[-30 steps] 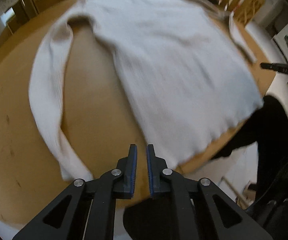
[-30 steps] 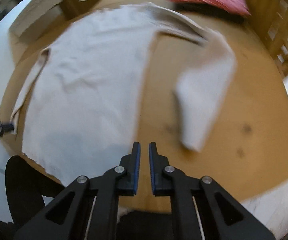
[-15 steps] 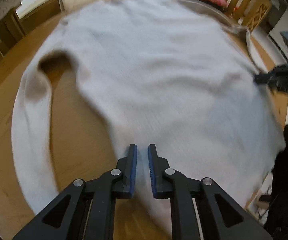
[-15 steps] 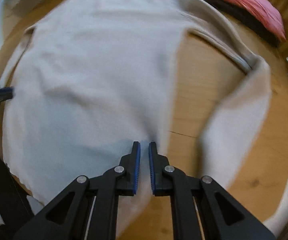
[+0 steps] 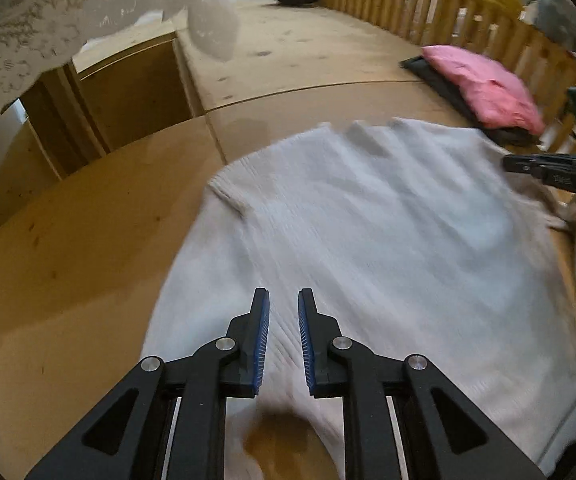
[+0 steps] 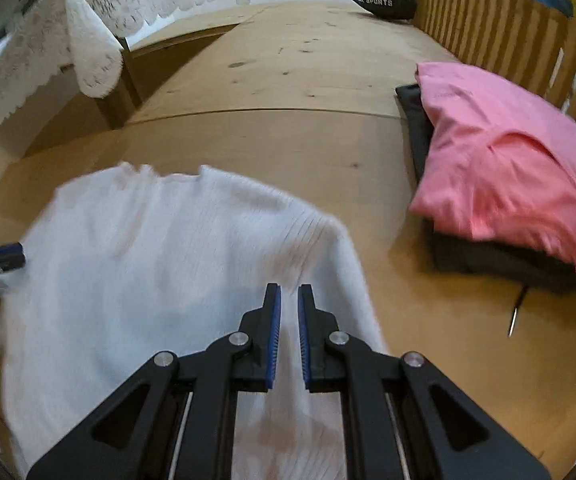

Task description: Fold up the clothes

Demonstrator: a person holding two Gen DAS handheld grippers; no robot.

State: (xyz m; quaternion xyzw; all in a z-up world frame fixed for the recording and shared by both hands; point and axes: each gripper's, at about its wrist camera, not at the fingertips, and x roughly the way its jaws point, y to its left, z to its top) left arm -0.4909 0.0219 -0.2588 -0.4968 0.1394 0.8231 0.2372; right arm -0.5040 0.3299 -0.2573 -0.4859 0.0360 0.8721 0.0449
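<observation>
While the white sweater (image 5: 368,240) fills the lower middle of both frames, spread on the wooden table (image 5: 67,240), the left gripper (image 5: 283,336) and right gripper (image 6: 286,332) hang above it, each with a narrow gap, gripping nothing. A pink cushion (image 6: 504,160) sits at upper right.

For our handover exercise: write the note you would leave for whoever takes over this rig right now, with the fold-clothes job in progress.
Left hand-held gripper: jaws slightly apart, empty, over the white sweater.
Right hand-held gripper: the same, over the sweater's right side.
Sweater lies on the wooden table, its near part out of view. A pink garment sits on a dark one at far right.
Done: whether any fold is made cannot be told from these views.
Left: grip the sweater, fold it, perhaps stack it.
</observation>
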